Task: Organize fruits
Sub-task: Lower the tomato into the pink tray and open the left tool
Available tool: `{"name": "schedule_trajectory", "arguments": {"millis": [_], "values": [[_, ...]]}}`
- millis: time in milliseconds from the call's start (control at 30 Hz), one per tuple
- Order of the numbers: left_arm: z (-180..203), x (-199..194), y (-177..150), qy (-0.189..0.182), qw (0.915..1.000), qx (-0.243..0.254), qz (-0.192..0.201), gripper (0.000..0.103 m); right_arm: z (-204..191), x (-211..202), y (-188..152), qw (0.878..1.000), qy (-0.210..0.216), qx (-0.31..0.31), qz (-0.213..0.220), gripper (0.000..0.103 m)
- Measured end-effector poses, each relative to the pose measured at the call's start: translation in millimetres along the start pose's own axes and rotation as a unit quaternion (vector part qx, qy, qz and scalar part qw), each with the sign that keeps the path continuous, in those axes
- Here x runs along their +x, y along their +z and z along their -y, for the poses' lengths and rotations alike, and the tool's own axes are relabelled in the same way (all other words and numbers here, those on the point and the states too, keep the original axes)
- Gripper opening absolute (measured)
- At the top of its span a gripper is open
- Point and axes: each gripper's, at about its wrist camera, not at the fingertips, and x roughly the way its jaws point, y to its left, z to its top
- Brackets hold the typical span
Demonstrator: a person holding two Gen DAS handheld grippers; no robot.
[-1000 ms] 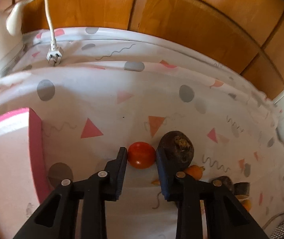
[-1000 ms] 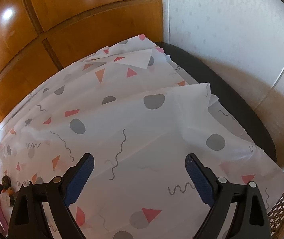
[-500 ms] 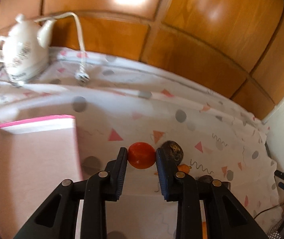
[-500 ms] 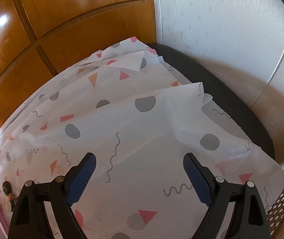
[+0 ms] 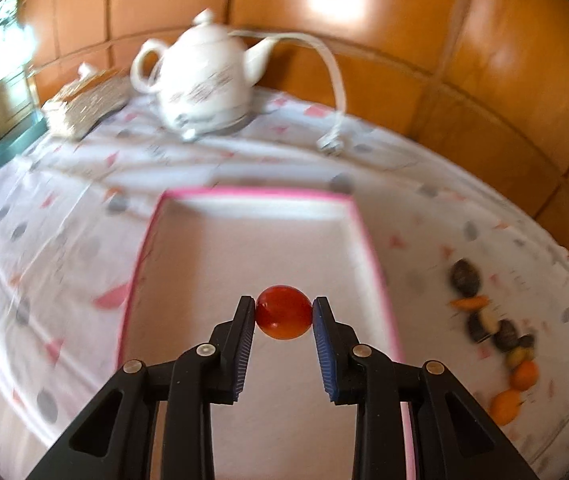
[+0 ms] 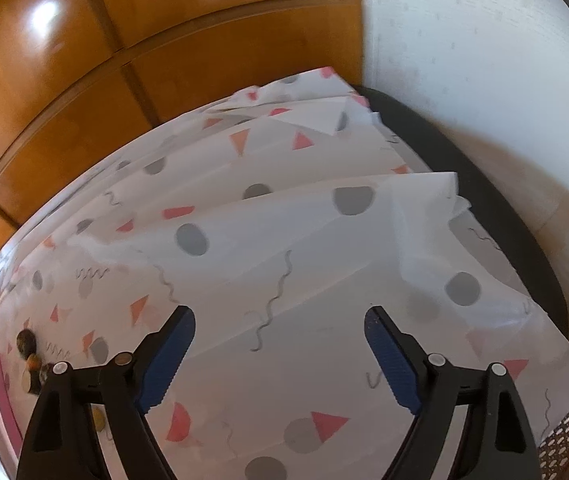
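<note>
Gripping a round red tomato (image 5: 283, 317) between clenched pads of the left gripper (image 5: 283, 322), no long axis to tell; now over the pink-rimmed tray (image 5: 260, 194), a second ago down on the cloth (image 5: 56, 248) beside the other produce (image 5: 492, 328). Angled downward. Right gripper (image 6: 280, 356) holding nothing, jaws closing.
</note>
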Motion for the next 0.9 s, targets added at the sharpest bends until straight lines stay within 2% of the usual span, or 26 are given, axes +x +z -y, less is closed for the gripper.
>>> {"name": "schedule_trajectory", "arguments": {"millis": [167, 233, 333, 433, 467, 567, 733, 900], "values": [[-20.0, 4.0, -25.5, 0.017, 0.9997, -0.014, -0.014, 0.030, -19.0, 0.2, -3.7, 0.998, 0.038, -0.041, -0.005, 0.083], [-21.7, 2.9, -31.7, 0.019, 0.9996, -0.014, -0.016, 0.031, -28.0, -0.7, -6.5, 0.996, 0.061, -0.060, -0.007, 0.078], [-22.0, 2.0, -38.2, 0.020, 0.9996, -0.011, -0.014, 0.037, -44.3, -1.9, -12.7, 0.991, 0.097, -0.096, -0.013, 0.075], [-23.4, -0.1, -40.0, 0.017, 0.9997, -0.013, -0.013, 0.038, -65.6, -4.9, -21.6, 0.982, 0.121, -0.144, -0.013, 0.070], [-23.7, -2.2, -40.2, 0.017, 0.9997, -0.013, -0.011, 0.041, -69.6, -5.9, -23.8, 0.980, 0.126, -0.155, -0.013, 0.068], [-22.4, -9.6, -42.4, 0.016, 0.9998, -0.009, -0.001, 0.051, -87.8, -8.1, -33.7, 0.969, 0.144, -0.202, -0.015, 0.061], [-20.7, -18.8, -46.7, 0.013, 0.9999, 0.000, 0.007, 0.055, -116.8, -11.2, -56.5, 0.943, 0.171, -0.284, -0.027, 0.047], [-18.4, -27.2, -54.9, 0.009, 0.9999, 0.008, 0.011, 0.063, -138.4, -10.3, -79.6, 0.919, 0.183, -0.346, -0.041, 0.039]]}}
